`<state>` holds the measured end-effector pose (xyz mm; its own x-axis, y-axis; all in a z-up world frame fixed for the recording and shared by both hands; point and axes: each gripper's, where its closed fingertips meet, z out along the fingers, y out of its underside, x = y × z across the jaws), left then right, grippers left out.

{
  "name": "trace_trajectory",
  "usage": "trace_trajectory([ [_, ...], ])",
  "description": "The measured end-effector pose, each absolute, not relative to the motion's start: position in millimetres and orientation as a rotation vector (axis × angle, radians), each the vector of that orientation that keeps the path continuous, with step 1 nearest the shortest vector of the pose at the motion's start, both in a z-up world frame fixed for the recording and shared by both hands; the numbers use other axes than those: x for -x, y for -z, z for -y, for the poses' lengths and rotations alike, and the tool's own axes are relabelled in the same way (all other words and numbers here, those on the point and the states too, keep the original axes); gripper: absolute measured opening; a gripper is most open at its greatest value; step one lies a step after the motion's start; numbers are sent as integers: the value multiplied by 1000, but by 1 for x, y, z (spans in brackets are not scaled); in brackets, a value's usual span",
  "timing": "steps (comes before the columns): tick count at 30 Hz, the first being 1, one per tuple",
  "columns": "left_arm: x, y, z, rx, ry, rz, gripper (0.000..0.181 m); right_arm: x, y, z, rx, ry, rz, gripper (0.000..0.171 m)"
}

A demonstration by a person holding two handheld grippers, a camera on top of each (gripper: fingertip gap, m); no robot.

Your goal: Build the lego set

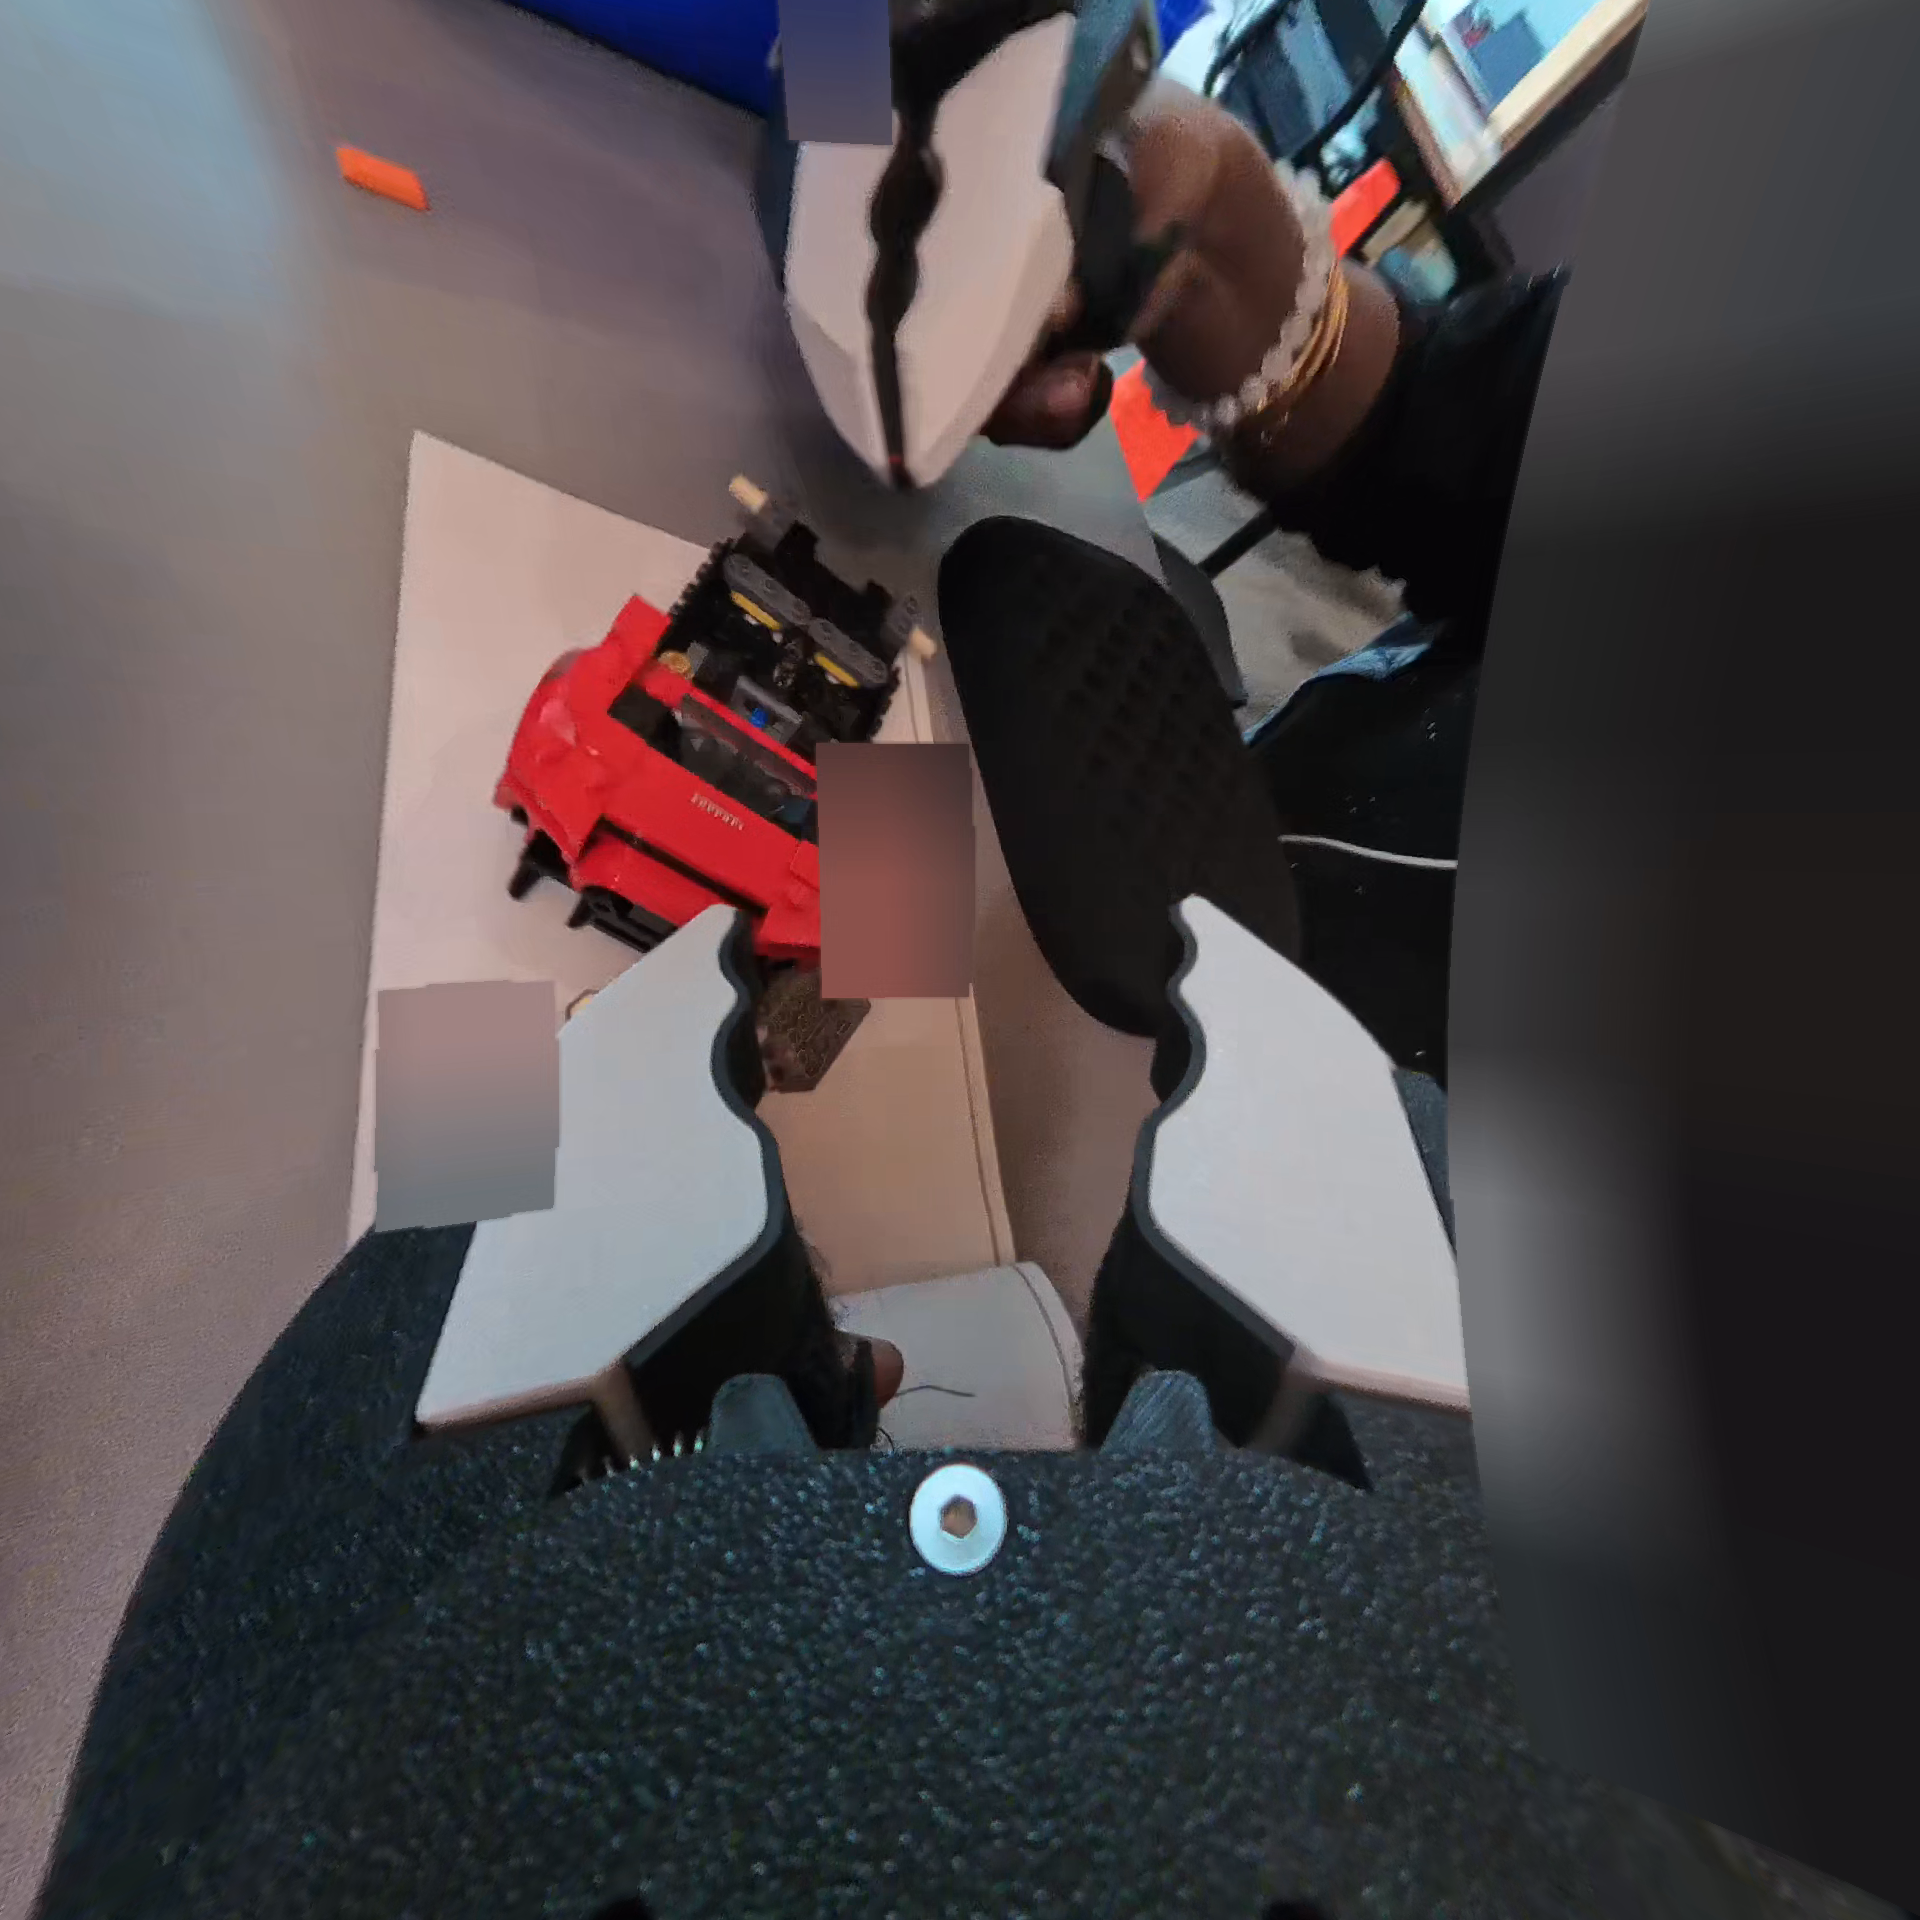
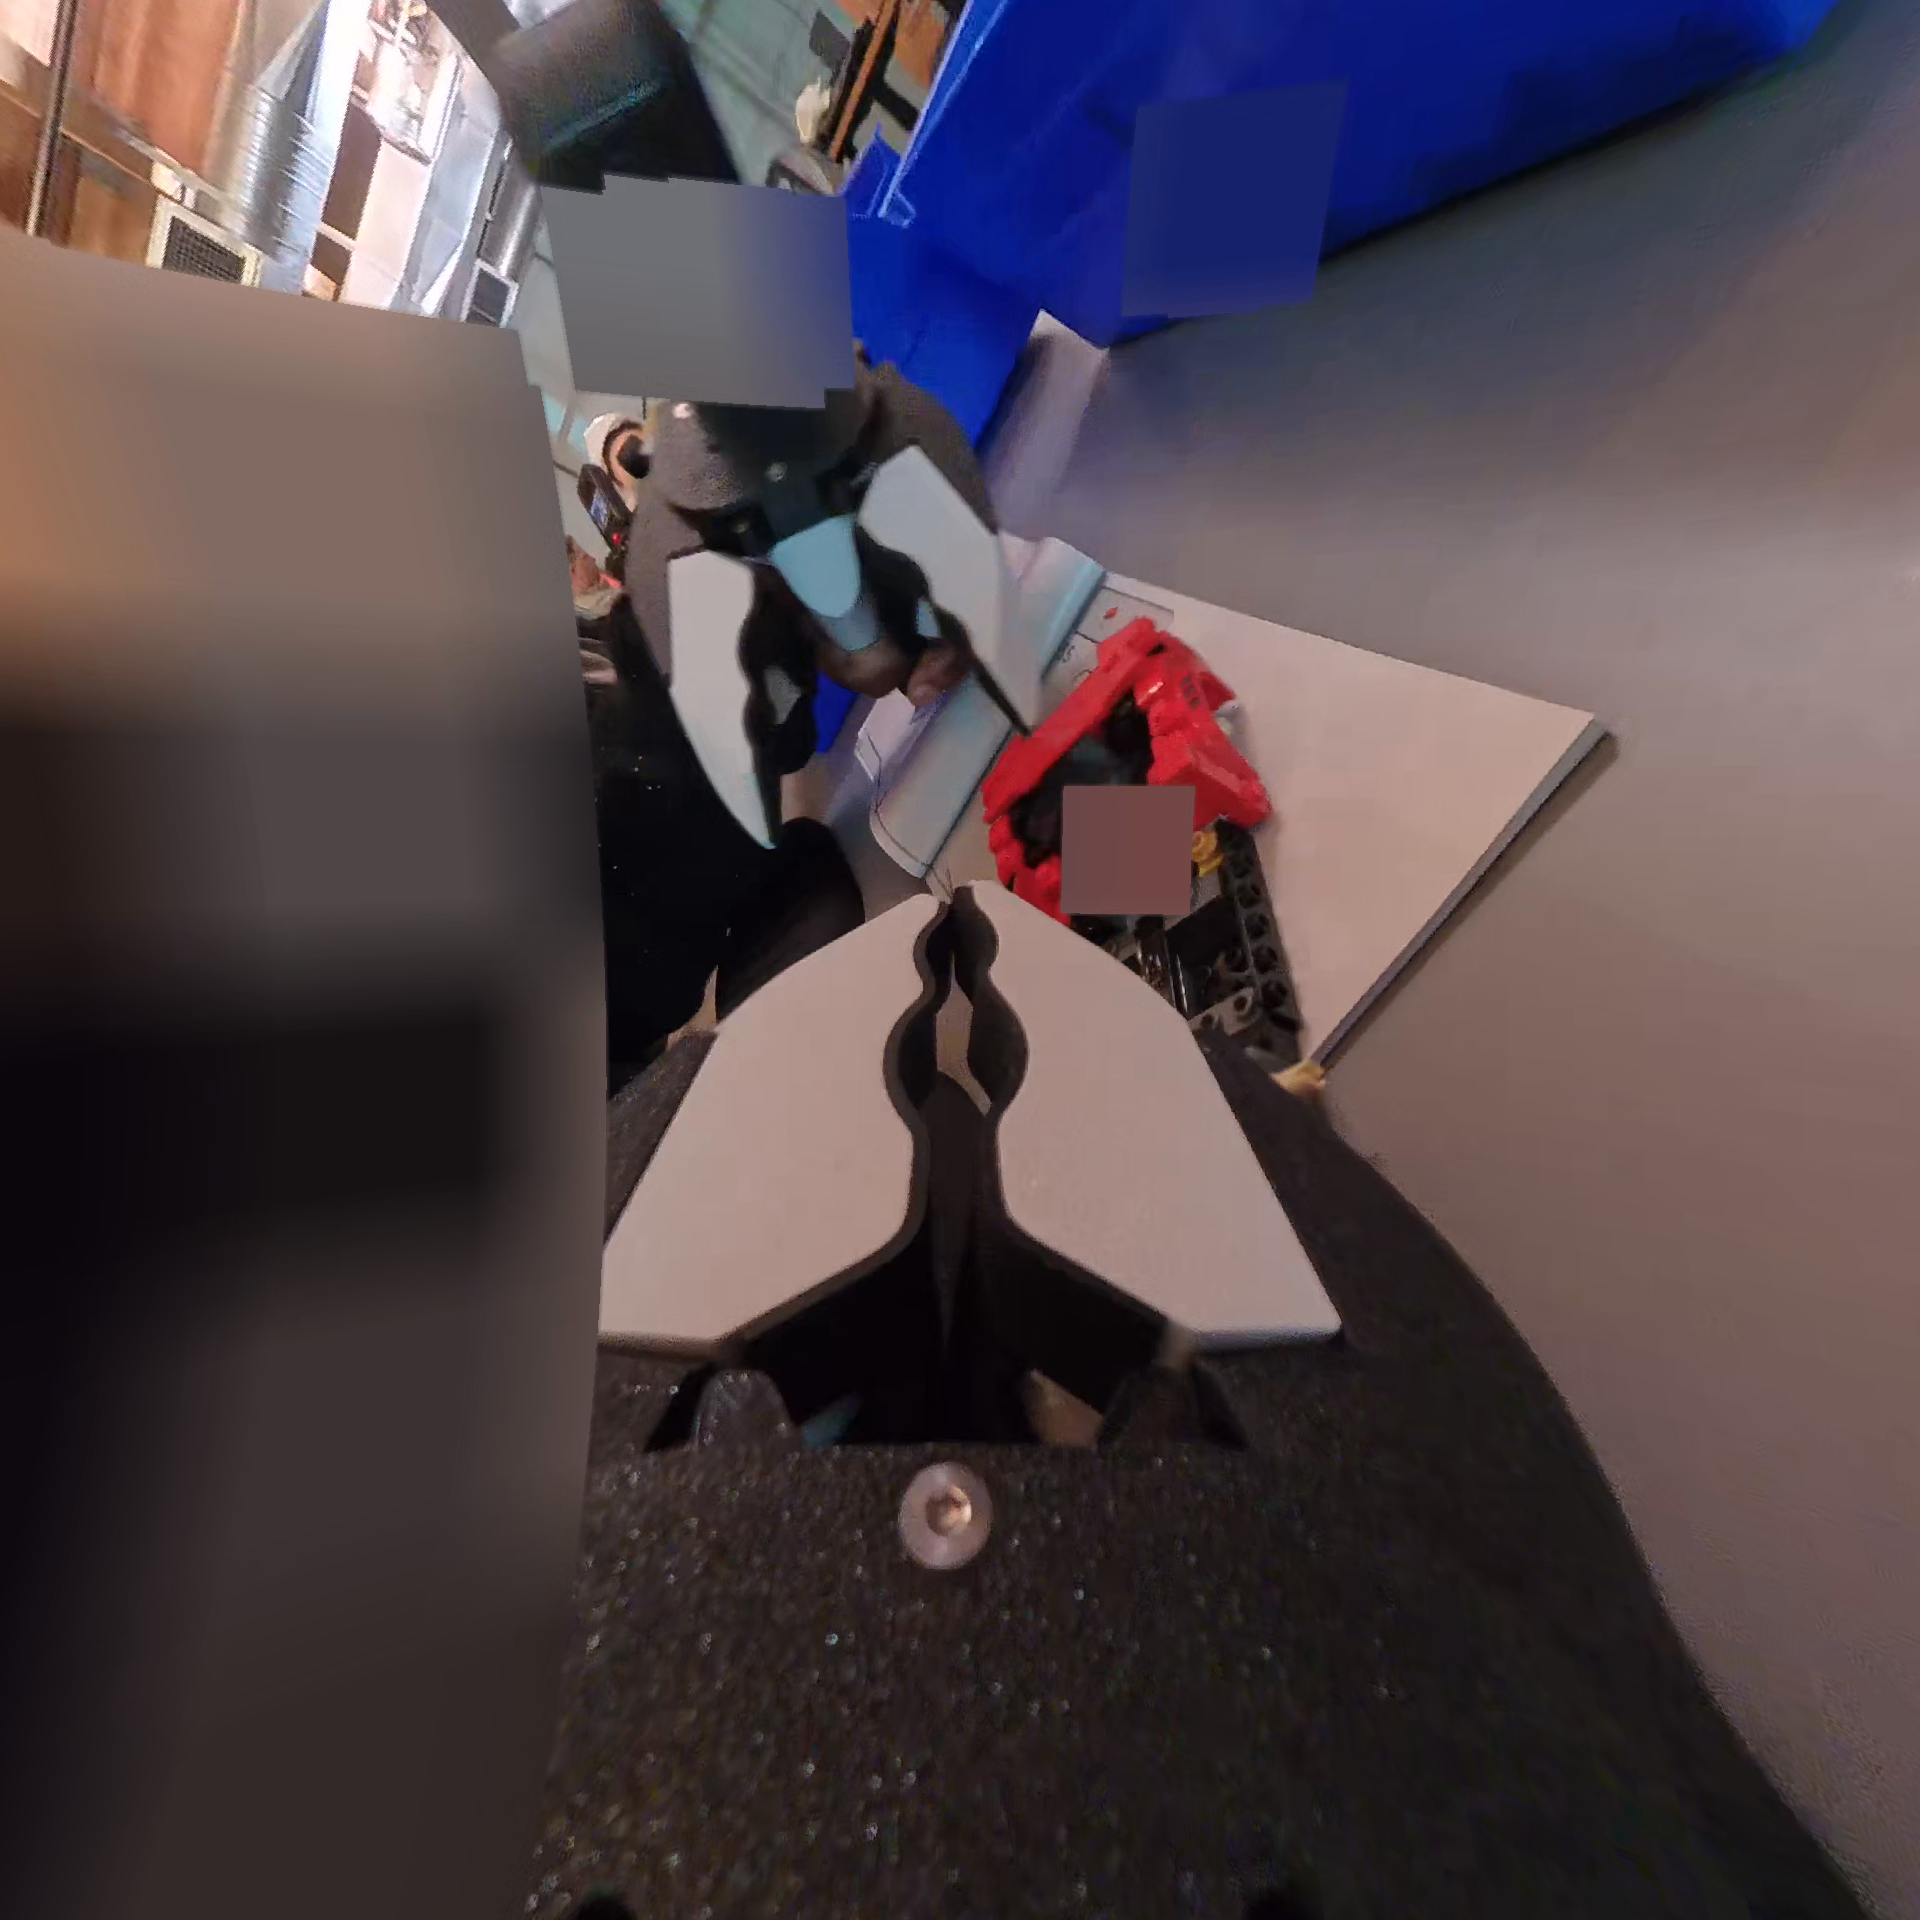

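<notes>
Red lego car (image 1: 665,790): lying on a white sheet (image 1: 468,644) on the grey desk (image 1: 208,520). Left claw (image 1: 951,966): near the car, spread wide, empty. Right claw (image 2: 954,902): beside the car, closed, nothing visibly held.

Ahead of the left gripper (image 1: 951,925), with matt grey fingers (image 1: 644,1174) on a rough, grainy black body, a glossy plastic lego car (image 1: 665,790) sits on smooth matt white paper (image 1: 468,644).
</notes>
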<state>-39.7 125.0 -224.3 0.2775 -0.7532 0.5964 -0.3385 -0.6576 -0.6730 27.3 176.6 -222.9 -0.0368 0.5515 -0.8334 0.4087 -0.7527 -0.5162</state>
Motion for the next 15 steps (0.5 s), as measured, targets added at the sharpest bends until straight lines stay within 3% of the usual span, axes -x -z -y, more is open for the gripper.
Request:
trace_trajectory([
  [4,48,198,-137,2014,1111,-1054,60,-17,226,-178,2199,-1943,1194,0],
  [10,44,197,-147,1900,936,-1344,8,-2,233,-184,2393,-1883,1510,0],
  [15,42,215,-169,1954,860,-1424,4,7,239,-202,2545,-1886,1467,0],
])
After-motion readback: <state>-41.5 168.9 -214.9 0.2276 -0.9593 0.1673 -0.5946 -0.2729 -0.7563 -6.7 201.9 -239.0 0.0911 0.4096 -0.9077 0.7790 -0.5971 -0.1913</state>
